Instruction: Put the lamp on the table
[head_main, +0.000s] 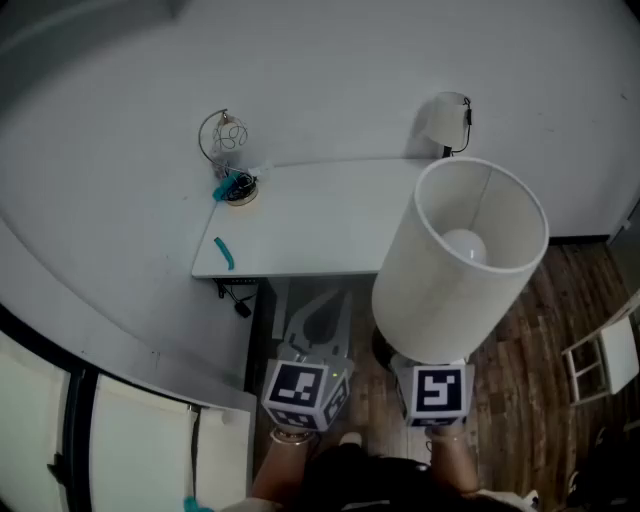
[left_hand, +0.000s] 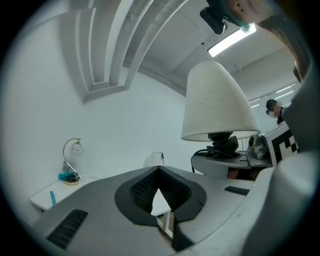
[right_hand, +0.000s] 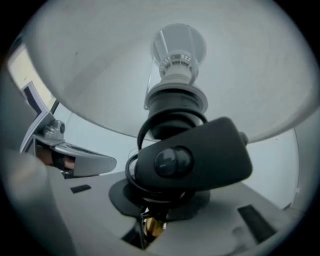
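Note:
The lamp has a wide white drum shade (head_main: 460, 265) with a bulb (right_hand: 177, 47) inside, and hangs over the floor just in front of the white table (head_main: 320, 215), near its right end. My right gripper (right_hand: 150, 225) is shut on the lamp's brass stem, below the wound black cord and its switch (right_hand: 192, 160). In the head view the shade hides the jaws and only the marker cube (head_main: 435, 392) shows. My left gripper (left_hand: 159, 187) is level beside it, shut on nothing, pointing at the table. The shade (left_hand: 215, 102) stands at the right of the left gripper view.
A wire ornament (head_main: 225, 140) on a round base stands at the table's back left corner with a teal thing (head_main: 232, 186) beside it. A teal stick (head_main: 224, 252) lies near the left front edge. A small white lamp (head_main: 447, 118) is by the wall. A white rack (head_main: 605, 360) stands on the wooden floor.

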